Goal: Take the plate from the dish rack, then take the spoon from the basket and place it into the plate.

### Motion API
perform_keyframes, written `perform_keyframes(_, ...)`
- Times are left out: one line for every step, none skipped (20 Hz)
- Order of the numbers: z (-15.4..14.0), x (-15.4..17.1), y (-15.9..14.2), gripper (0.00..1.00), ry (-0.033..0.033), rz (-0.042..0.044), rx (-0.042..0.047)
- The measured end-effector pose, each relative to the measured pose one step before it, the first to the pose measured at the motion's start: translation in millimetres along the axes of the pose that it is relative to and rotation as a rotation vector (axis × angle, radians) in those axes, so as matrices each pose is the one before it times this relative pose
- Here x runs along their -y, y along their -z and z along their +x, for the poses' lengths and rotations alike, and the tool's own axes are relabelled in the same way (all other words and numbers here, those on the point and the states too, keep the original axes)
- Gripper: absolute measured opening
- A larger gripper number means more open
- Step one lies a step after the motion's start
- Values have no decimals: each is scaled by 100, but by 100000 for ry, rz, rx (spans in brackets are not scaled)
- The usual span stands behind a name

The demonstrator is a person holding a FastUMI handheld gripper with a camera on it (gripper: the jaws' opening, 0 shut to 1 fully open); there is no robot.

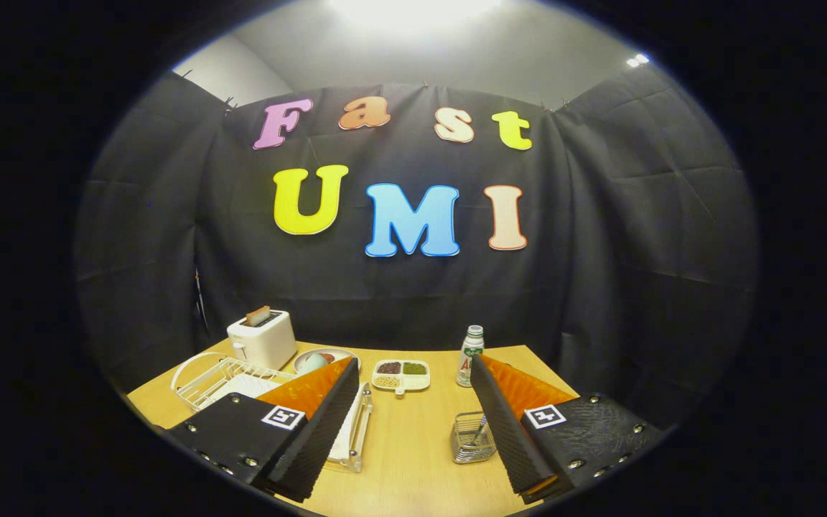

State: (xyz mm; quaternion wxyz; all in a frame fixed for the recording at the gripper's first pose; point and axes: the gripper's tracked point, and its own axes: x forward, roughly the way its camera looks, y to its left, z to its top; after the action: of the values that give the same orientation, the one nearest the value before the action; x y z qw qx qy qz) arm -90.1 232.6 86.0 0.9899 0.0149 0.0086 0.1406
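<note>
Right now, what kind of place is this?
Probably a pretend kitchen in a cloth-walled booth: a wooden table holds a toaster, a wire dish rack and a bottle. The open claw holds nothing.

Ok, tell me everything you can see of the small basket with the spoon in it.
The basket is a small, see-through container of what looks like wire mesh or clear plastic. It stands upright on the wooden table, just inside the claw's right finger, which hides its right side. A spoon leans inside, handle up. The claw is open, gripping nothing. A bottle stands beyond.
</note>
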Motion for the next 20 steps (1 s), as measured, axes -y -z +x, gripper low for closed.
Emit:
perform_keyframes(360,-710,81,96,-715,-102,-218)
perform_keyframes(316,-686,82,96,-975,149,-502)
perform_keyframes(461,-692,222,96,-855,337,-553)
perform_keyframes(379,-674,125,96,-541,315,-834)
perform_keyframes(446,-622,216,96,-288,279,-570)
perform_keyframes(384,-575,106,96,-323,480,-420)
perform_keyframes(644,-606,173,96,-178,657,-230)
perform_keyframes(607,-619,32,96,-288,954,-143)
perform_keyframes(650,-599,333,96,-308,1228,-674)
perform_keyframes(721,-545,267,96,78,1158,-742)
perform_keyframes(657,-538,368,96,325,995,-1021)
perform_keyframes(662,-509,399,96,119,1070,-1276)
perform_keyframes(634,-515,585,96,505,929,-1755)
perform_keyframes(641,-510,538,96,-13,933,-1706)
perform_keyframes(743,-659,646,96,-621,813,-1581)
perform_keyframes(827,-605,440,96,-484,679,-1819)
perform_keyframes(873,-376,886,96,-201,975,-2579)
perform_keyframes(925,-482,631,96,-537,1096,-2565)
perform_keyframes(906,-620,708,96,-632,983,-2605)
perform_keyframes(915,-648,664,96,-1459,871,-3199)
